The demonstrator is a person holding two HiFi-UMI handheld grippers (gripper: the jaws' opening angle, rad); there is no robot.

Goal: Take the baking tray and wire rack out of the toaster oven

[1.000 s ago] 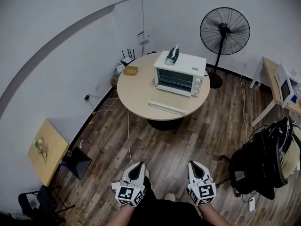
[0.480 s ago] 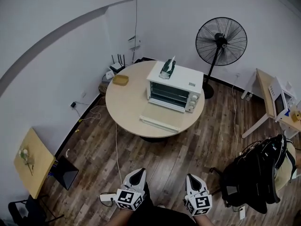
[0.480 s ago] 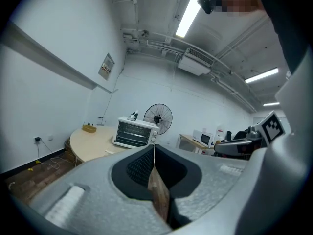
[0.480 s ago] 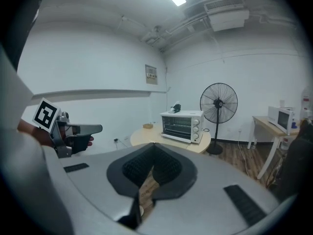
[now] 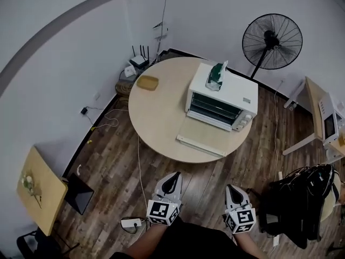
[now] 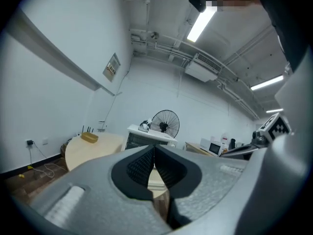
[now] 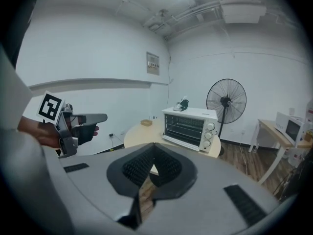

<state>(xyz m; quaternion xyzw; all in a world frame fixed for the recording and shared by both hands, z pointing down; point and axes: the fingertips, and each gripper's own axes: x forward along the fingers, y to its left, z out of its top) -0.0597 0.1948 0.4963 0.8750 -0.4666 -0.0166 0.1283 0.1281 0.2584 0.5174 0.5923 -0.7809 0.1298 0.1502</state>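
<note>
1. Both empty: left claw (image 5: 173, 178) and right claw (image 5: 233, 190) are pinched fully together, nothing between the pads.
2. White boxy toaster oven (image 5: 222, 97) sits on the round pale-wood counter (image 5: 156, 109), well apart from me. Its drop-down door (image 5: 205, 136) lies flat open.
3. Step looks like the approach: I'd line up square to the open mouth, spread a claw before reaching in, and enter level.
4. Oven's long axis runs upper-left to lower-right in head view, mouth facing me. Metal wire rack (image 7: 187, 126) bars show inside; baking tray not distinguishable.

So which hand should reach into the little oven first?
Probably the right gripper: the toaster oven, door open, sits more in line with it than with the left gripper. Both are shut, empty and short of the table.
</note>
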